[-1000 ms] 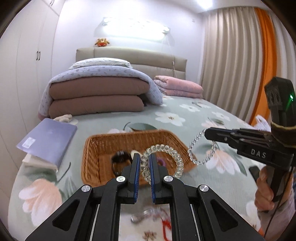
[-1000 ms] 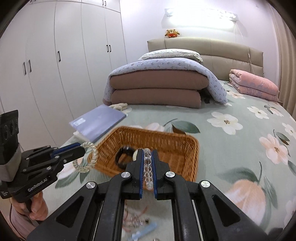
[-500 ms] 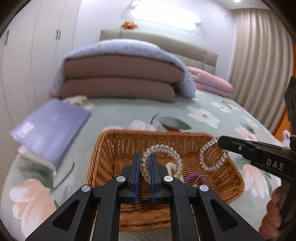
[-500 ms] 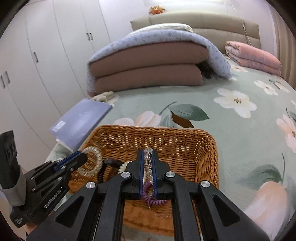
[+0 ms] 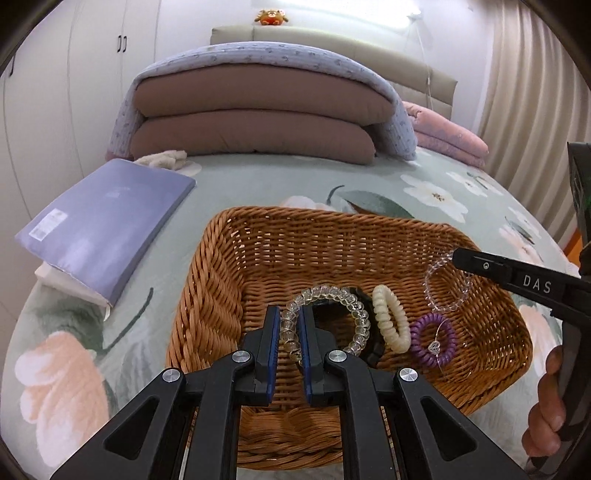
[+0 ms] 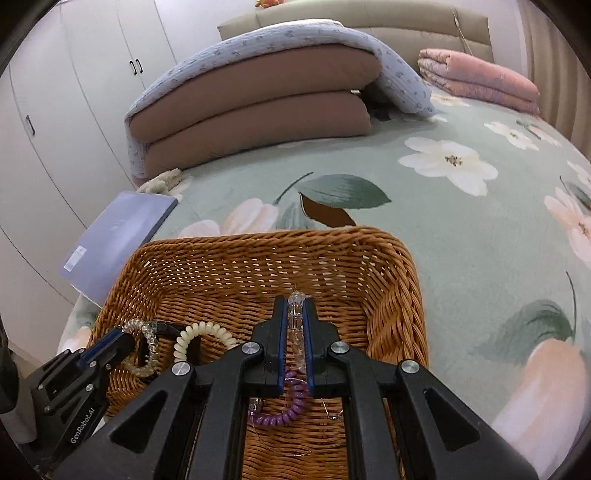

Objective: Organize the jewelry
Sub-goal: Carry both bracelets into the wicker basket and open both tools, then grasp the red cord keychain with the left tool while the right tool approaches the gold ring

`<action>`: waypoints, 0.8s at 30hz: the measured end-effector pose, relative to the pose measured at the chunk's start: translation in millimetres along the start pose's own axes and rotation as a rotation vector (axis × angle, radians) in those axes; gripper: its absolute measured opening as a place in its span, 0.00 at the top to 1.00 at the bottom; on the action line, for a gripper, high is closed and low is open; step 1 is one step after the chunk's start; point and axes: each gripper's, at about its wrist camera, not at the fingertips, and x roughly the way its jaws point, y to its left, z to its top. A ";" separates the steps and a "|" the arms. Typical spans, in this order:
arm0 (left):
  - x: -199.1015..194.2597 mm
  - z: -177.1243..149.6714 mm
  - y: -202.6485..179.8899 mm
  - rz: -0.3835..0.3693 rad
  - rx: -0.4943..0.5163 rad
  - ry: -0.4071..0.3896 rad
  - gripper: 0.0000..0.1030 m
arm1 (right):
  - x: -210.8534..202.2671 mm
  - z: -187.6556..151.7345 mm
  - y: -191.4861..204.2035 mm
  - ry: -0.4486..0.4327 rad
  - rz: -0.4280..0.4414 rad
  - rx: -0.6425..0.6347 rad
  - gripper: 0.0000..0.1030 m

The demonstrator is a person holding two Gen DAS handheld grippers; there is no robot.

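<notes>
Left cam: on my left claw (image 5: 287, 334), angled down, close over wicker basket (image 5: 229, 295) | Right cam: on my right claw (image 6: 294, 325), same | Shared: basket, bed (image 6: 461, 236), folded quilts (image 5: 255, 122).

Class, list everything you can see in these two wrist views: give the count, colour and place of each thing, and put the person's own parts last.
Wicker basket: one, brown, on the bed.
Clear chunky bracelet: one, in left gripper, over the basket.
Clear bead bracelet: one, in right gripper, over the basket.
Coil hair ties: cream and purple, in the basket.
Black item: one, in the basket, partly hidden.
Folder: one, lilac, left of the basket.
Folded quilts: brown stack under a blue cover; pink one on the right.
Plush toy: one, orange, on the headboard.
Left gripper: shut on its bracelet.
Right gripper: shut on its bracelet.
Hand: one, on the right gripper's handle.
</notes>
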 end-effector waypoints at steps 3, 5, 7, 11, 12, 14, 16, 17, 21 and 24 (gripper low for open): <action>1.3 -0.7 0.5 0.019 0.001 0.004 0.86 | -0.1 0.2 -6.6 0.003 -0.002 0.022 0.89; -0.2 0.0 0.1 0.047 0.008 -0.001 0.70 | -1.2 -0.6 -12.1 0.005 -0.008 0.031 0.88; -7.6 0.5 -0.4 0.049 0.014 -0.026 0.50 | -6.1 -2.8 -17.5 0.000 -0.011 0.038 0.88; -27.7 2.1 -2.0 0.048 0.030 -0.071 0.45 | -24.9 -13.3 -26.0 -0.009 0.011 0.048 0.87; -31.5 2.1 -2.1 0.047 0.032 -0.076 0.45 | -32.4 -18.4 -27.5 -0.009 0.024 0.048 0.87; -40.7 0.1 -1.7 0.034 0.029 -0.082 0.45 | -46.4 -28.5 -27.9 -0.015 0.042 0.042 0.84; -54.2 -4.7 -2.9 0.006 0.035 -0.082 0.45 | -67.7 -47.1 -29.1 -0.030 0.070 0.026 0.70; -59.0 -7.2 -4.3 -0.003 0.040 -0.083 0.45 | -74.8 -54.2 -28.7 -0.036 0.077 0.017 0.67; -88.9 -24.7 -13.0 -0.066 0.072 -0.082 0.45 | -102.7 -89.0 -24.5 -0.036 0.076 -0.050 0.67; -108.6 -44.8 -20.4 -0.120 0.093 -0.073 0.45 | -119.6 -112.1 -22.6 -0.042 0.064 -0.086 0.67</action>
